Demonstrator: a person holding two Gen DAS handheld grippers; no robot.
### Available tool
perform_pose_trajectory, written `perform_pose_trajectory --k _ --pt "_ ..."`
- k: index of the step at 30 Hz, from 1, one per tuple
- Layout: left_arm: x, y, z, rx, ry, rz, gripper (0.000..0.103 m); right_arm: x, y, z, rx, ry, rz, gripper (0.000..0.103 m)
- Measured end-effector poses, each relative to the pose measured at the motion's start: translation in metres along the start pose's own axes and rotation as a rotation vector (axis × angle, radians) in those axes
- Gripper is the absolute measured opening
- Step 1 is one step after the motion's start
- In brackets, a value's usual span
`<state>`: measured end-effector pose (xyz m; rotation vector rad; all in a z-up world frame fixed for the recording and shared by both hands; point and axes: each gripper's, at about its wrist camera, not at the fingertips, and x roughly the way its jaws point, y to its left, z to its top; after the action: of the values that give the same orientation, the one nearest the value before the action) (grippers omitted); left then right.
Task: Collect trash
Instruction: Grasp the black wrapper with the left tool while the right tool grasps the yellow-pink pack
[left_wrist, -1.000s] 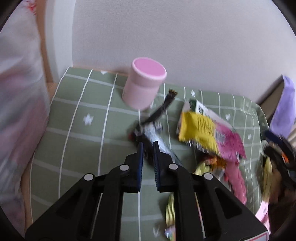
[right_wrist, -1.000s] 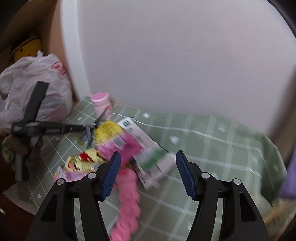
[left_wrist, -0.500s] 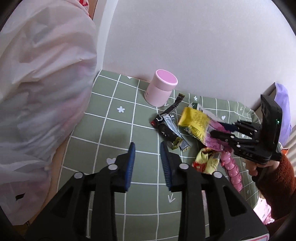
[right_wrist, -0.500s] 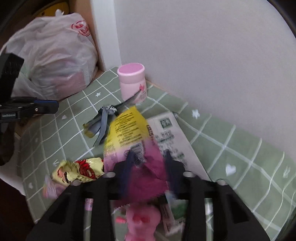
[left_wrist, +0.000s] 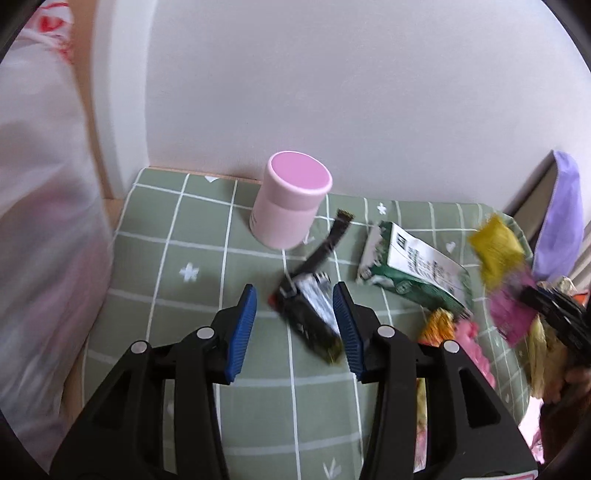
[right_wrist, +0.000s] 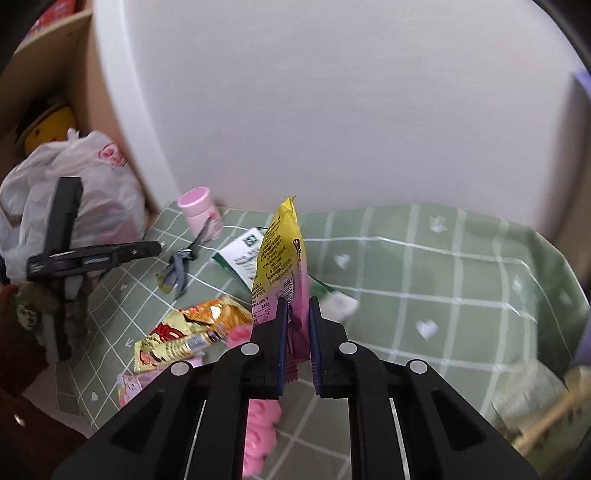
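A black and silver wrapper (left_wrist: 310, 314) lies on the green checked cloth (left_wrist: 177, 295). My left gripper (left_wrist: 293, 291) straddles it with jaws opening, and the pads do not press it. From the right wrist view the left gripper (right_wrist: 147, 249) shows side-on, by the wrapper (right_wrist: 177, 269). My right gripper (right_wrist: 298, 301) is closing its jaws on a yellow and pink wrapper (right_wrist: 280, 251), held upright above the cloth. The left wrist view catches that wrapper (left_wrist: 498, 254) blurred at the right, in the right gripper (left_wrist: 546, 299).
A pink cup (left_wrist: 291, 206) stands by the wall. A green and white packet (left_wrist: 410, 266), an orange-yellow snack wrapper (right_wrist: 192, 332) and a pink piece (right_wrist: 258, 424) lie on the cloth. A white plastic bag (right_wrist: 92, 192) sits at the left, a purple cloth (left_wrist: 557, 218) at the right.
My left gripper opened, drew back toward the bag, then returned over the black wrapper with wider jaws. My right gripper closed on the yellow and pink wrapper and lifted it.
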<state>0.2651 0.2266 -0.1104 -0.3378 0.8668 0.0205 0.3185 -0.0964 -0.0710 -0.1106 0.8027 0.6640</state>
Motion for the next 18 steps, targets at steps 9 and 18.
perform_pose_trajectory --k 9,18 --pt "0.032 -0.02 0.003 0.071 0.088 0.015 0.03 -0.028 -0.03 -0.033 0.109 0.031 -0.076 0.012" --pt "0.016 -0.046 -0.024 0.083 0.096 -0.009 0.011 -0.052 -0.036 -0.067 0.128 0.041 -0.092 0.012"
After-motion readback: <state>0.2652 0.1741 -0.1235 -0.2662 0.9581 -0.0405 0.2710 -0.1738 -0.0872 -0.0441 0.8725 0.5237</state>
